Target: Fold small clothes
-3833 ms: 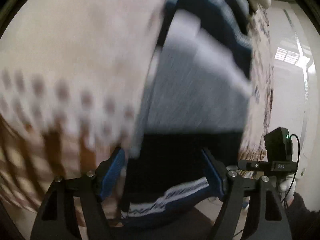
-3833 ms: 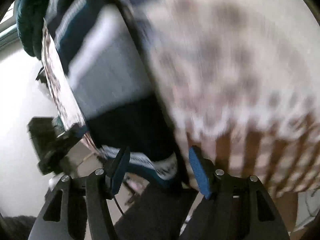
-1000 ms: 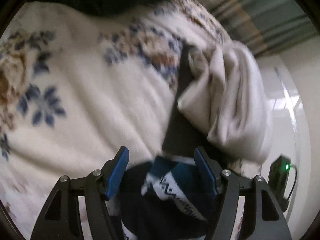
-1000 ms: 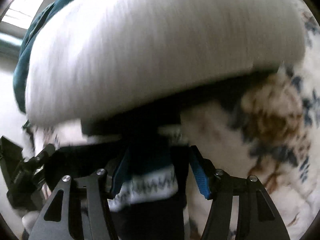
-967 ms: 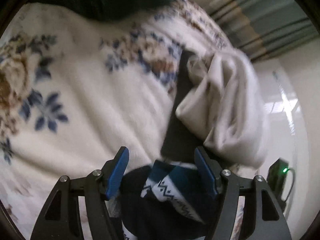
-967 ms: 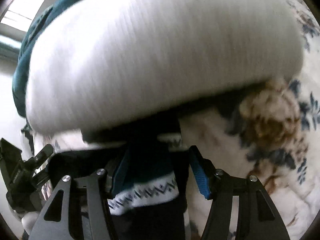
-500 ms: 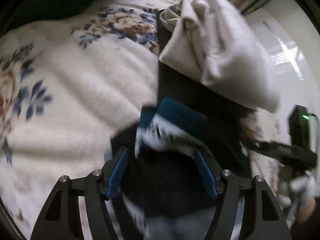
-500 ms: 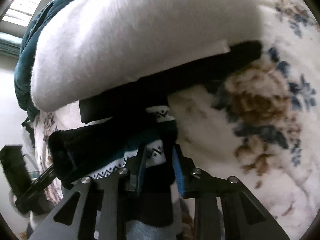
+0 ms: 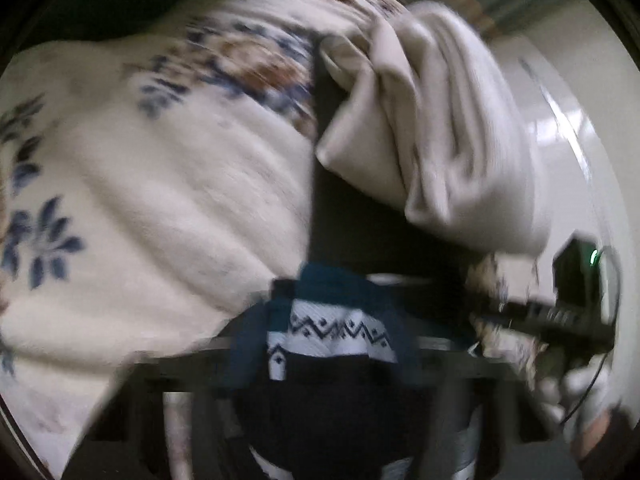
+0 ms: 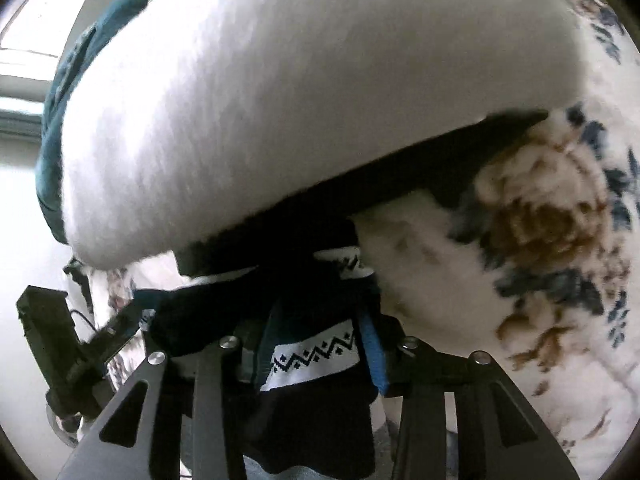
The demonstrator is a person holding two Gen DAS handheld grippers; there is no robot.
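**On the floral blanket, both grippers pinch the knitted hem**

Across a fluffy cream blanket printed with blue and brown flowers lies the dark navy knitted garment with a teal band and a white zigzag-patterned hem. Its hem edge sits nearest both cameras, and its dark body runs away from them, its long axis reaching under a crumpled cream-white cloth that rests on its far part. In the right wrist view the same garment stretches back beneath that pale cloth, which fills the upper picture, with a teal fabric at the left edge.

The left gripper is badly blurred; its blue-padded fingers have just been closing and now stand almost together, with the patterned hem bunched between them, so it has hold of the garment. It points steeply down at the blanket.

The right gripper also tips steeply downward. Its jaws have just eased apart a little after closing, yet the blue pads still press the folded hem from both sides, narrow and gripping. Each view shows the other gripper's black body off to the side, holding the same hem edge further along.
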